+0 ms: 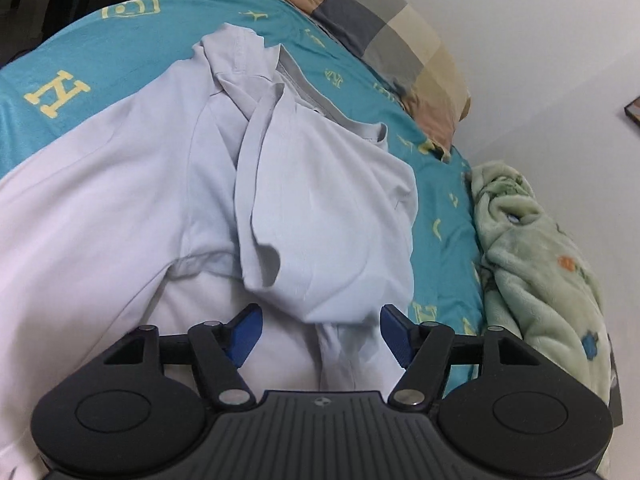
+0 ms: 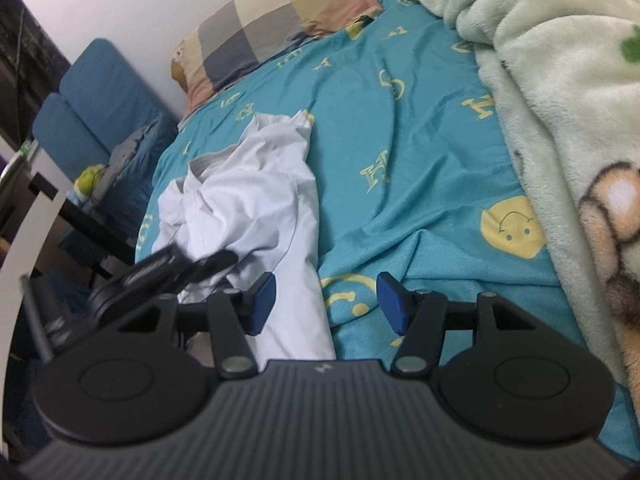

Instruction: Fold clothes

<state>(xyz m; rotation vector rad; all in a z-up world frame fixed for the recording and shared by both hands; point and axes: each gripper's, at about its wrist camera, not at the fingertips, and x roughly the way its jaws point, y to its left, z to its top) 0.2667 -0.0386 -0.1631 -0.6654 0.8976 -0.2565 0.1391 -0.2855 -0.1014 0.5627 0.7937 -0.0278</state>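
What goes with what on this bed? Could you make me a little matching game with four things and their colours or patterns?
Things:
1. shirt
2. bedsheet
3. pillow
4. blanket

Descriptions:
A. checked in grey, beige and pink
B. pale green fleece with cartoon shapes
C. plain pale blue-white, crumpled
D. teal with yellow letters and smiley faces

Pairs: 1-C, 2-D, 3-A, 4-B
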